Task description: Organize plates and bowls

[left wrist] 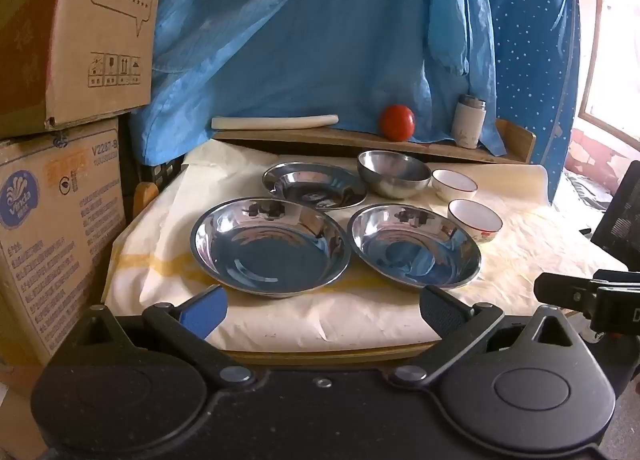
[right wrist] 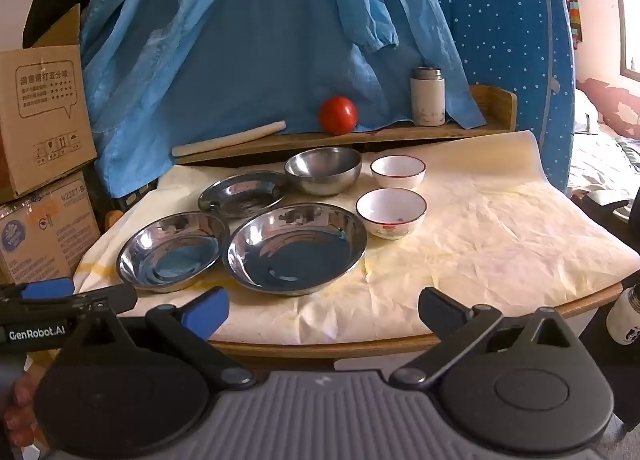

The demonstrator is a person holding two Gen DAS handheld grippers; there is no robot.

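Note:
Three steel plates lie on the cream cloth: a near-left plate (left wrist: 270, 246) (right wrist: 172, 250), a near-right plate (left wrist: 414, 246) (right wrist: 296, 246) and a far plate (left wrist: 314, 185) (right wrist: 240, 194). Behind them stands a steel bowl (left wrist: 392, 173) (right wrist: 323, 170). Two white red-rimmed bowls stand to the right, one far (left wrist: 454, 183) (right wrist: 397, 172) and one near (left wrist: 474, 220) (right wrist: 390, 212). My left gripper (left wrist: 322, 310) is open and empty at the table's front edge, before the near plates. My right gripper (right wrist: 322, 310) is open and empty, also at the front edge.
A wooden shelf (left wrist: 360, 140) (right wrist: 380, 132) at the back holds a tomato (left wrist: 397, 122) (right wrist: 338, 115), a white flask (left wrist: 468, 122) (right wrist: 427, 96) and a pale stick (left wrist: 276, 121). Cardboard boxes (left wrist: 60, 180) stack on the left. Blue cloth (left wrist: 320, 20) hangs behind.

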